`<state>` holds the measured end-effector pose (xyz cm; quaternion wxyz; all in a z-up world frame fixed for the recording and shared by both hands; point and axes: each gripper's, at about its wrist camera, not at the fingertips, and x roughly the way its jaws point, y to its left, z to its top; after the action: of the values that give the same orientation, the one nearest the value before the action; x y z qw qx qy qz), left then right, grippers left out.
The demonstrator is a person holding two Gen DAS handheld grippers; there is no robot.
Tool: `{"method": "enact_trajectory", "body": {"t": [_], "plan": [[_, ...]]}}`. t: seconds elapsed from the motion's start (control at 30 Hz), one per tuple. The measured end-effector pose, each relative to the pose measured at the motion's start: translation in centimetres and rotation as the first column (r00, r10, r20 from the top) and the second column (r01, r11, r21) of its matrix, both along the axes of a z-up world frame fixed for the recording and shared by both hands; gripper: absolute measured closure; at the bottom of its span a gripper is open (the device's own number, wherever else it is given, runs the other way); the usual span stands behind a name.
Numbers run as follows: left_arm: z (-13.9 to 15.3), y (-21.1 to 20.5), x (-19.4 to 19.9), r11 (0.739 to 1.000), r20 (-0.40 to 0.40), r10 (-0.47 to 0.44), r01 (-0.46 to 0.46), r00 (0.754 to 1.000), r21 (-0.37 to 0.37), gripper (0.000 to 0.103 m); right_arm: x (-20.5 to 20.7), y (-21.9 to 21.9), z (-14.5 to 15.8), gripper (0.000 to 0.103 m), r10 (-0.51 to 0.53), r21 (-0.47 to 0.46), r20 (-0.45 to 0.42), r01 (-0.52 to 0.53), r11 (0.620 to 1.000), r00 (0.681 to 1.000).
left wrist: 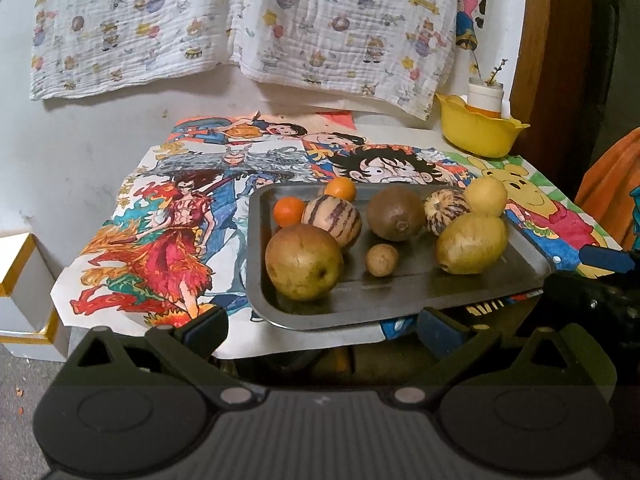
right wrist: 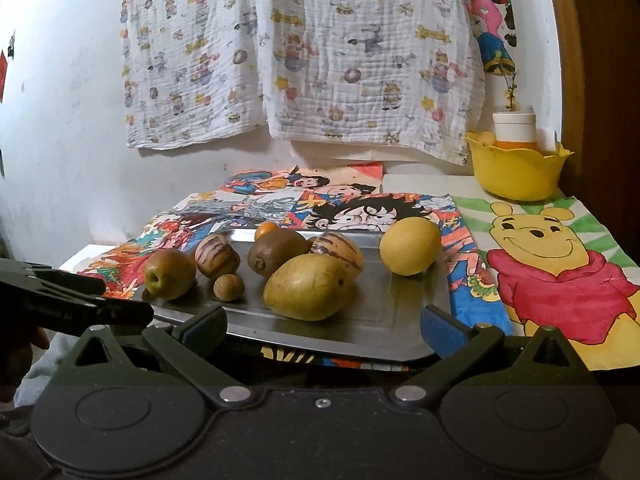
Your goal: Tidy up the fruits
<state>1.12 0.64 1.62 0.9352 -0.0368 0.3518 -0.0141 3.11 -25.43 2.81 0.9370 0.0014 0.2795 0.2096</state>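
- In the right wrist view only one small orange fruit point(right wrist: 265, 229) peeks over the kiwi point(right wrist: 276, 257); the rest is hidden.
- The white jar point(right wrist: 513, 127) sits low in the yellow bowl point(right wrist: 516, 174), so its base is covered.
- The hanging printed cloth point(left wrist: 248, 20) runs off the top edge.
- The orange fabric point(left wrist: 612, 188) is cut off at the right edge, no clue what it is.

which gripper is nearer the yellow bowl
Right. The right gripper is at the tray's front right, on the yellow bowl's side; the left gripper is further left.
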Motion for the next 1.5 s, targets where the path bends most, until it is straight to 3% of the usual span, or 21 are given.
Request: {"method": "enact_trajectory", "body": {"t": [1.5], "plan": [[-0.24,-0.45,0.12,1.0,-0.015,-0.021,0.021,1.0,0.009,0.0,0.47,0.02,-0.64,0.001,-0.003,-0.018,-0.036,0.002,1.0,0.999]]}}
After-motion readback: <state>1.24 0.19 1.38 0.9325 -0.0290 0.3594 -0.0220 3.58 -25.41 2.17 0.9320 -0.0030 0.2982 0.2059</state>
